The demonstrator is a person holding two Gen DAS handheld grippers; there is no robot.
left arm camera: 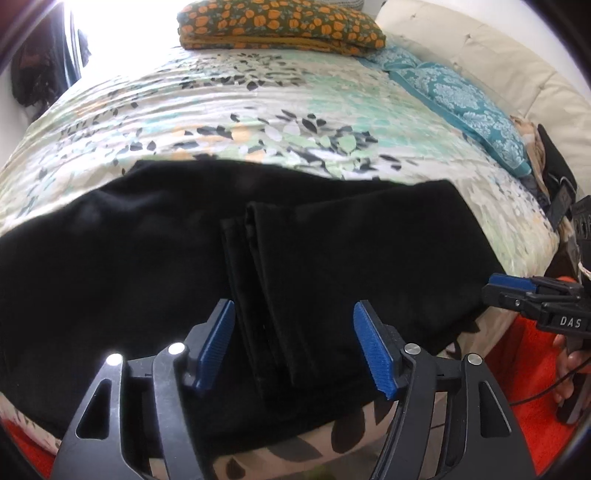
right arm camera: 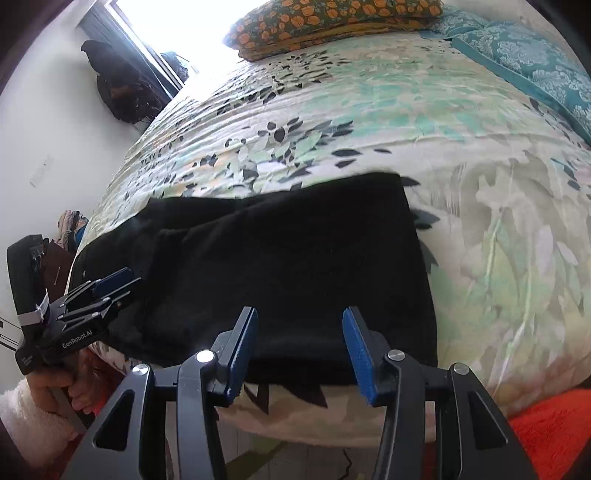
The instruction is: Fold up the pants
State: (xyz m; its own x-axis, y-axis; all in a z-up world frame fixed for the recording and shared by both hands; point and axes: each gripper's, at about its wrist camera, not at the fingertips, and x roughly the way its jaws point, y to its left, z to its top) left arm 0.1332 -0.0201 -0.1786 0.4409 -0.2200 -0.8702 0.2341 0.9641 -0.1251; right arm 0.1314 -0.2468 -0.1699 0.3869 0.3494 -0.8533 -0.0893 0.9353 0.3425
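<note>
Left tool (left arm camera: 293, 345) spread over black pants (left arm camera: 332, 251), right tool (right arm camera: 300, 347) spread, "GenRobot.AI", seemingly "DAS"

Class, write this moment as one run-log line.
black pants: folded on bed | left claw: open, empty | right claw: open, empty

Daylight pours in from the window (right arm camera: 155, 22) beyond the far end of the bed (left arm camera: 258, 110), burning out to pure white in both views. The glare washes the bedspread nearest the window pale and dulls its leaf print. Farther from the window, the black pants (left arm camera: 147, 258) read as a nearly flat dark mass, folds barely visible. Small bright glints sit on the metal bolts (left arm camera: 176, 348) at the near edge. Fisheye distortion bulges the bed and darkens the corners. Mild blur softens the bedspread's edges.
</note>
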